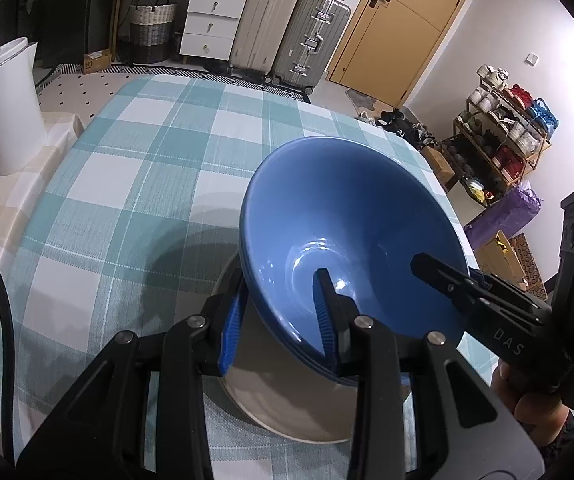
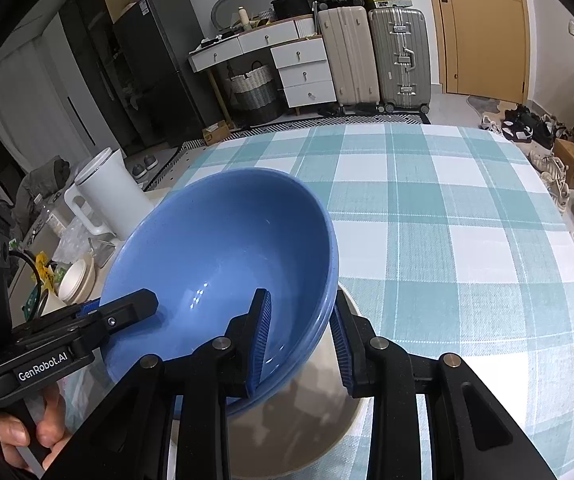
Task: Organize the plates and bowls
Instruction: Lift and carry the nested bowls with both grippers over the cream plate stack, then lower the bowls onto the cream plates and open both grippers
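A table (image 1: 159, 168) under a teal and white checked cloth fills both wrist views, with a lived-in room beyond it: suitcases (image 1: 287, 28) and white drawers (image 1: 207, 24) at twelve o'clock, a wooden door (image 1: 399, 20) at one o'clock. In the left wrist view a white kettle (image 1: 7, 108) stands at ten o'clock, off the cloth.

Nearer, a pale grey plate (image 1: 287, 400) lies flat on the cloth at six o'clock. Over it is a stack of blue bowls (image 1: 351, 232), nested, several rims showing at the lower edge. The stack is tilted, and its underside appears just above the plate, though contact cannot be made out.

Two hand-held claws carry it from opposite sides. The left gripper (image 1: 283, 320) is narrowly parted and clamps the bowl wall, one ribbed blue pad inside and one outside. The right gripper (image 2: 301, 340) pinches the opposite rim the same way; the right wrist view shows its pads on either side of the wall.

The step in hand looks like setting the bowl stack onto the plate. Next, the stack likely needs levelling and centring over the plate, then lowering until it sits steady before either claw lets go. Releasing one side early could tip the bowls.
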Action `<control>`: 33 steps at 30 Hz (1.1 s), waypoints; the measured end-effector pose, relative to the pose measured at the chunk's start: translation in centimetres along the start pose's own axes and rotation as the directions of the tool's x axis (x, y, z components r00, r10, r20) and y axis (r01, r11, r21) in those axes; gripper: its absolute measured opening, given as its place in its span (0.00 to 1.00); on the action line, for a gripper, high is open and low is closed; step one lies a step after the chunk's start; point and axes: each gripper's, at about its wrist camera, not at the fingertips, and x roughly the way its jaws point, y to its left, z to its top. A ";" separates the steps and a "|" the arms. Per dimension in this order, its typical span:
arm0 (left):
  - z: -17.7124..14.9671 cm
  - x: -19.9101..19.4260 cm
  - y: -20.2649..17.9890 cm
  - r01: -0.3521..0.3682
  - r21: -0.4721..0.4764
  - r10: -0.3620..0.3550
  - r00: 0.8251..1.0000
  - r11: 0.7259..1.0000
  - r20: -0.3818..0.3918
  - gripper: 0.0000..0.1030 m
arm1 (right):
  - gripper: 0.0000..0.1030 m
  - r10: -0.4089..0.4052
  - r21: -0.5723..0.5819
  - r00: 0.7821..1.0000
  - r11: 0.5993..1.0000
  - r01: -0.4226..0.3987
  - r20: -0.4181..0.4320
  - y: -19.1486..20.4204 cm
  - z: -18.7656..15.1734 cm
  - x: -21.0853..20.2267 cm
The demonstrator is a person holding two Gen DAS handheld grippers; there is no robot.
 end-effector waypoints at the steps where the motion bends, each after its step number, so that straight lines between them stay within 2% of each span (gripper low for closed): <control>1: 0.2 0.2 -0.1 -0.002 0.002 0.002 1.000 1.000 0.001 0.29 | 0.29 -0.002 -0.002 1.000 1.000 0.002 0.001 0.0 0.0 0.1; 14: 0.7 1.3 -0.1 -0.003 0.032 0.003 1.000 0.999 0.005 0.30 | 0.31 -0.007 -0.041 1.000 0.999 0.007 -0.004 -0.2 0.5 0.6; 16: 0.6 1.2 -0.1 -0.013 0.055 0.012 1.000 0.998 0.014 0.33 | 0.32 -0.001 -0.042 1.000 0.999 0.001 -0.005 -0.2 0.5 0.6; 18: 0.4 0.7 -0.4 -0.048 0.093 0.045 0.998 0.994 0.039 0.43 | 0.34 0.000 -0.051 1.000 0.999 0.000 -0.008 -0.2 0.6 0.6; 19: 0.4 0.5 -0.5 -0.057 0.109 0.052 0.997 0.992 0.051 0.47 | 0.39 -0.003 -0.058 1.000 0.998 0.003 -0.006 -0.2 0.5 0.5; 20: 0.3 0.3 -0.6 -0.056 0.122 0.049 0.997 0.991 0.061 0.53 | 0.42 -0.005 -0.069 1.000 0.998 0.005 0.003 -0.2 0.4 0.3; 22: 0.0 -0.3 -0.8 -0.044 0.161 0.031 0.996 0.986 0.082 0.68 | 0.55 -0.005 -0.081 1.000 0.997 0.006 0.019 -0.2 0.3 -0.1; 23: -0.1 -0.6 -1.0 -0.047 0.178 0.030 0.995 0.983 0.098 0.82 | 0.59 0.001 -0.091 1.000 0.996 0.002 0.031 -0.2 0.1 -0.4; 25: -0.6 -1.4 -1.0 -0.056 0.199 0.027 0.989 0.978 0.147 0.87 | 0.83 0.007 -0.107 0.999 0.994 -0.001 0.054 -0.3 -0.1 -1.0; 26: -0.8 -1.9 -0.9 -0.058 0.202 0.025 0.986 0.978 0.166 0.95 | 0.87 0.010 -0.114 0.998 0.994 -0.002 0.069 -0.4 -0.4 -1.3; 28: -1.2 -2.7 -0.5 -0.051 0.189 0.012 0.979 0.981 0.202 0.99 | 0.98 0.021 -0.131 0.994 0.991 -0.007 0.104 -0.4 -0.8 -2.1; 30: -1.5 -3.5 0.1 -0.010 0.159 -0.026 0.975 0.987 0.220 0.99 | 0.99 0.025 -0.147 0.989 0.989 -0.003 0.149 -0.5 -1.3 -3.0; 33: -2.1 -4.2 1.0 -0.004 0.144 -0.030 0.972 0.990 0.231 0.99 | 0.99 0.041 -0.152 0.979 0.988 -0.011 0.201 -0.9 -2.0 -4.1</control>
